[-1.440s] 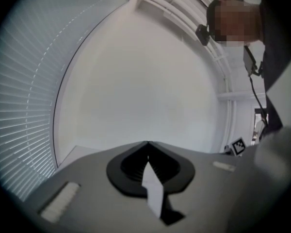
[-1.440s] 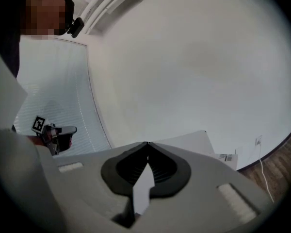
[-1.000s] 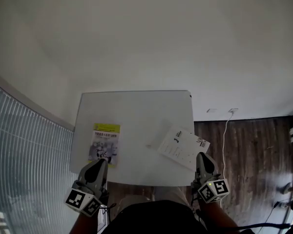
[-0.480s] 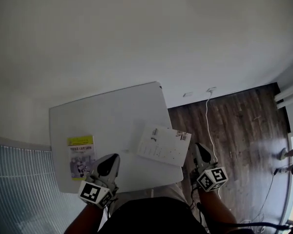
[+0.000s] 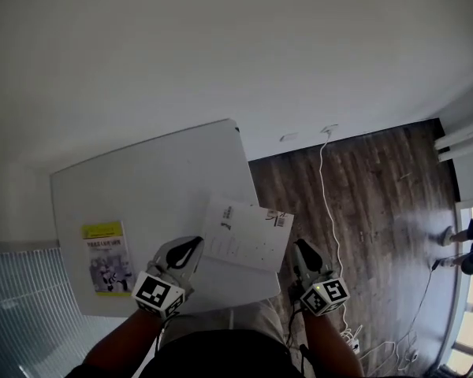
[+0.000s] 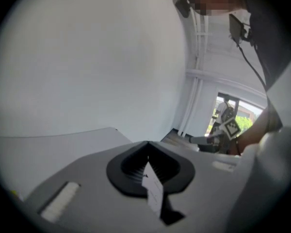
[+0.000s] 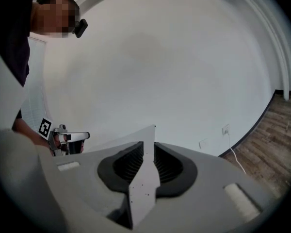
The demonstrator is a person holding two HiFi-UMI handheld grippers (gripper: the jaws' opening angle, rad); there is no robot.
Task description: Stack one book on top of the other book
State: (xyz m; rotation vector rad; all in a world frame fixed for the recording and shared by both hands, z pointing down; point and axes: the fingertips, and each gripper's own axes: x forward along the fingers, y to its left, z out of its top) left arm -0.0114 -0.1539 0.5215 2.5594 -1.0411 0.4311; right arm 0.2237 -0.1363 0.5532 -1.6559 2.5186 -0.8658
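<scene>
A white book point(image 5: 244, 235) sits over the right side of the white table point(image 5: 150, 187), reaching past its right edge. My left gripper point(image 5: 191, 248) is shut on its near left corner; the book's thin white edge point(image 6: 153, 191) runs between the jaws of that gripper point(image 6: 148, 161). My right gripper point(image 5: 298, 248) grips the near right corner. Its jaws have just been opening slightly, but the book's edge point(image 7: 144, 178) still lies pinched between them point(image 7: 144, 154). A second book with a yellow cover point(image 5: 106, 257) lies flat at the table's left, apart from both grippers.
Dark wood floor point(image 5: 363, 211) lies right of the table, with a white cable point(image 5: 325, 179) running to a wall socket. A ribbed panel point(image 5: 24, 321) stands at the lower left. A person's feet point(image 5: 465, 246) show at the far right. The white wall is beyond the table.
My left gripper moved right, from beside the yellow book to the white book's near left corner. The right gripper stayed at the book's right corner. The head view swung to the right.
</scene>
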